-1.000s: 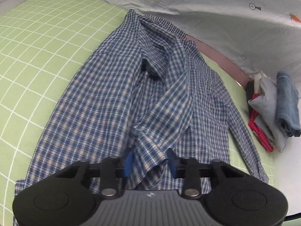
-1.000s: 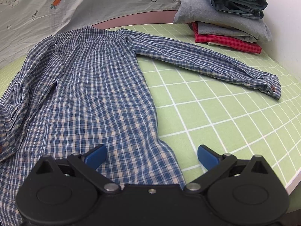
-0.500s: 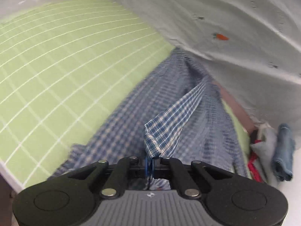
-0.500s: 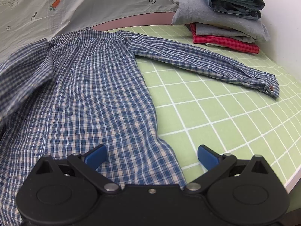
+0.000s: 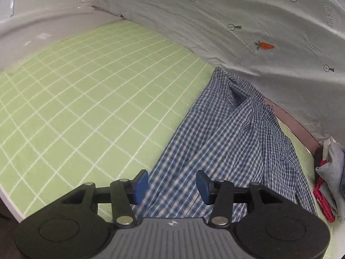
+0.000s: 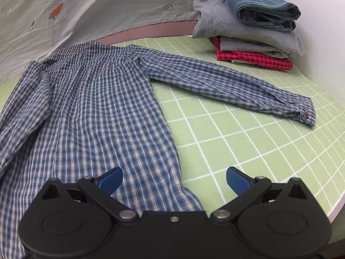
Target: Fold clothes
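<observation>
**Plaid shirt spread on green grid mat, both grippers empty above its hem**

Left gripper: fingers apart, holding nothing, poised above the left hem edge of the blue plaid shirt. Right gripper: fingers spread wide, holding nothing, straddling the shirt's right hem edge, one fingertip over cloth and the other over bare mat.

The shirt lies on a green mat with white grid lines that covers the counter. Its hem is nearest the grippers and its collar is farthest.

The right view shows the right sleeve stretched flat, away from the body, with a brown cuff button at its end. The left sleeve lies folded over the shirt body. The left view alone shows the bunched, rumpled cloth along that fold up to the collar.

Open room: the left view shows a broad bare stretch of mat to the shirt's left, running to the counter's near edge. The right view shows bare mat between the sleeve and the near right edge.

At the far right is a stack of folded clothes: red check at the bottom, grey in the middle, blue denim on top. It lies apart from the sleeve.

Behind hangs a grey sheet printed with carrots and small symbols. It bears lettering too small to read.
</observation>
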Tool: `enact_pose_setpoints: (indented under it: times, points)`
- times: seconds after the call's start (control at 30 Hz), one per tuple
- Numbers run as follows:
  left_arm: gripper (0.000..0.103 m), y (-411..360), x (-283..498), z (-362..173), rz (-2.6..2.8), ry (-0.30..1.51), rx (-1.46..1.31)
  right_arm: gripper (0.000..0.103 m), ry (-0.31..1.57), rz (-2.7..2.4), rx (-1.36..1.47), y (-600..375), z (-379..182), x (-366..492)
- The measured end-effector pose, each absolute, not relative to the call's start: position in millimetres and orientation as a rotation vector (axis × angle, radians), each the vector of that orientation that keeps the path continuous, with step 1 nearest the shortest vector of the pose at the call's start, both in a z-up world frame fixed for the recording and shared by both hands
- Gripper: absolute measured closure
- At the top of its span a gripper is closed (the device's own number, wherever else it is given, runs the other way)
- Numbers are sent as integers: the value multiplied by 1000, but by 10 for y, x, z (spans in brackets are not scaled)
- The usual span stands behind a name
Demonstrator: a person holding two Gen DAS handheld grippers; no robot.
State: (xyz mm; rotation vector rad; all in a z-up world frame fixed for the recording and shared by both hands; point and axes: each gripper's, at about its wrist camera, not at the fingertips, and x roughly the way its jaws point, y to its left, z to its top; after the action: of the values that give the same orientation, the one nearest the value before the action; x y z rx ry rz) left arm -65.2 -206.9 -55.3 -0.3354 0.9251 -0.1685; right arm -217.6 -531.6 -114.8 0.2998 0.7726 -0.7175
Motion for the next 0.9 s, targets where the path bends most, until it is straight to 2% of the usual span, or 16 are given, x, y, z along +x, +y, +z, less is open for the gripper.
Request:
enact_pose_setpoints:
  times: [0.37, 0.7, 0.9]
  points:
    - [44, -2523, 33, -438, -277, 954, -110, 0, 665, -600, 306, -4979, -728, -950]
    - [39, -2534, 960, -654, -253, 976, -103, 0, 718, -499, 187, -4523, -907, 359]
    - [37, -2587, 1516, -865, -183, 1007, -112, 0, 730, -509, 113, -4656, -1013, 1028]
